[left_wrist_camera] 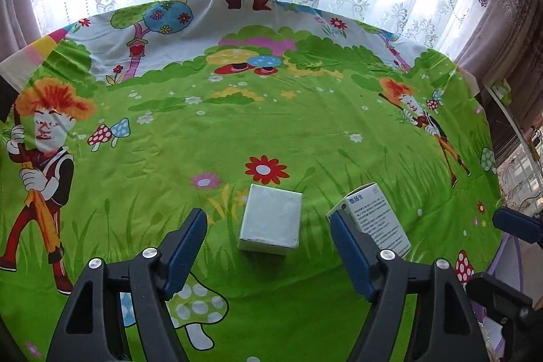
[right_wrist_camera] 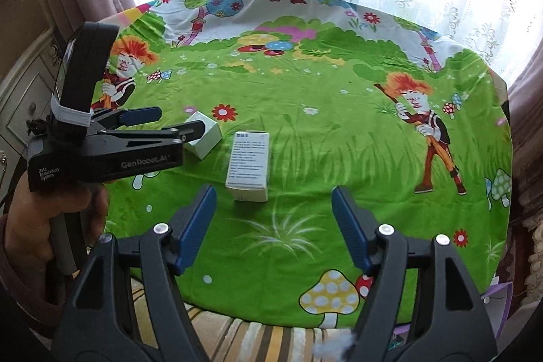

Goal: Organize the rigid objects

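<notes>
Boxes — plain white box (left_wrist_camera: 270, 219) beside printed box (left_wrist_camera: 375, 216) — lie ungrasped; both hand-held grippers (left_wrist_camera: 268, 246) (right_wrist_camera: 273, 226) gape.

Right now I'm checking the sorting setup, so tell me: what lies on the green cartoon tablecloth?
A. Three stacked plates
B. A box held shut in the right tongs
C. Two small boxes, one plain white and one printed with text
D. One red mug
C: the left wrist view shows a plain white box and a text-printed box lying apart on the tablecloth, and both tongs stand open, gripping nothing.
</notes>
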